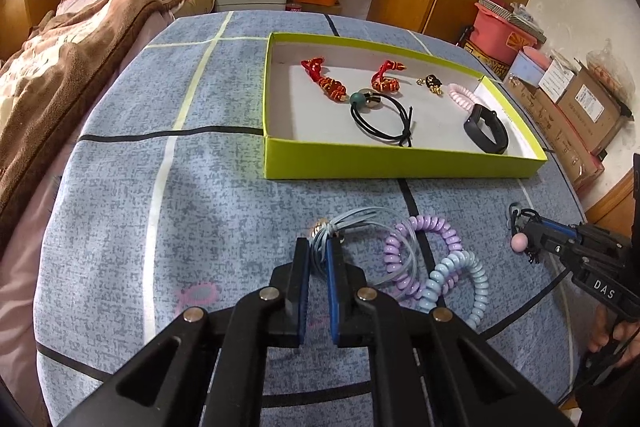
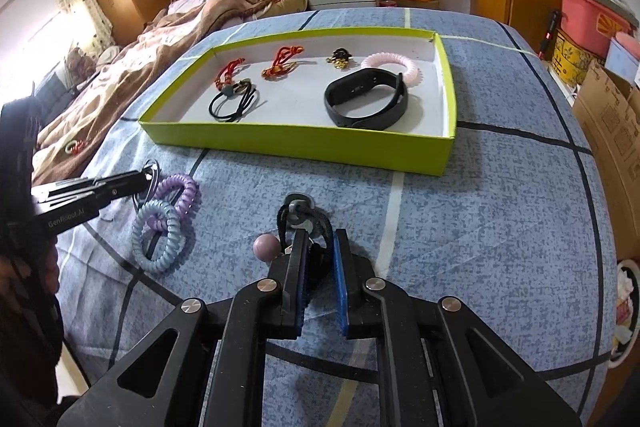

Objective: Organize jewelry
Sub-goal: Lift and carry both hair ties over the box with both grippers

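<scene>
The left gripper (image 1: 318,251) has its 2 jaws drawn close together on the light-blue cord hair tie (image 1: 352,223), pinching the cord just behind its gold bead; the rest of the loop trails forward and to the right over the blue patterned cloth (image 1: 180,207). Just right of those jaws lie 2 coil hair ties, the purple coil (image 1: 416,239) and the pale-blue coil (image 1: 468,283), overlapping each other and resting on the cloth, outside the grip.

The right gripper (image 2: 320,247) is nearly closed on the black braided hair tie (image 2: 320,227). The black band sits between the 2 pads, against the left one, while its metal ring (image 2: 298,213) pokes out ahead of the tips and its pink ball (image 2: 266,247) hangs just outside the left jaw. A slight gap shows beside the right blue pad.

Beyond both grippers the green box (image 1: 400,163) stands on the cloth, well apart from the jaws. Inside it lie 2 red knotted charms (image 1: 330,79), a black cord tie (image 1: 380,115) with a green bead, a small black-and-gold piece (image 1: 432,83), a pink coil (image 2: 394,65) and a black wristband (image 2: 366,99).
</scene>
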Motion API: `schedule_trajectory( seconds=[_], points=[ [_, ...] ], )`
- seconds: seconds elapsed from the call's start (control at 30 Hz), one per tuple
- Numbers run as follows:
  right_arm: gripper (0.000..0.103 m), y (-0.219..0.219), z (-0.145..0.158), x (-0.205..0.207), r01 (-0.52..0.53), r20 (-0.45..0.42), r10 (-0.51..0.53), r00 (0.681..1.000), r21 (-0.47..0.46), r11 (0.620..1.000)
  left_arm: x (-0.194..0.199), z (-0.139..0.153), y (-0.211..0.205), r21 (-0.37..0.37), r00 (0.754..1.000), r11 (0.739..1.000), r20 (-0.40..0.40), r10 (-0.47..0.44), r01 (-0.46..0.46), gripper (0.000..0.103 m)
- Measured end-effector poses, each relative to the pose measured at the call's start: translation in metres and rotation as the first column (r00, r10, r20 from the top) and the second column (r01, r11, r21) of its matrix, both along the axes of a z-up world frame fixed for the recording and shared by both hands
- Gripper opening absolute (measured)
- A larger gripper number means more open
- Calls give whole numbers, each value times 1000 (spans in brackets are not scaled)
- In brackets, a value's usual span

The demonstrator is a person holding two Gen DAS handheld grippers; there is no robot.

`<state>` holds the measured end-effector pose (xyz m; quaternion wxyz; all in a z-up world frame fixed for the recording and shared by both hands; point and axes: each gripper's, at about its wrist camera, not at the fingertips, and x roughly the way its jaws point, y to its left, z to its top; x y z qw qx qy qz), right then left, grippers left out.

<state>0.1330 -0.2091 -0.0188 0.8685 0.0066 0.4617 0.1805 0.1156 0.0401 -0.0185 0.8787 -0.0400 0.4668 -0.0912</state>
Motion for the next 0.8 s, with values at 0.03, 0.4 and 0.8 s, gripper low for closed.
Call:
schedule_trajectory(
  seconds=[0.03,0.4,0.8],
  points=[
    [12,0,0,0,0,-1,0,1000,-3,1000,-1,0,-1,8,1000,1000,4,-4,4,9],
    [8,2,1,-4,12,22,-12,1000,-21,1000,-5,2,6,-15,1000,1000,14,2,-2,5],
    [6,-4,14,-4,31,63,-33,997,34,999,-7,16,5,-24,999,1000,50,-12,14,5]
  ],
)
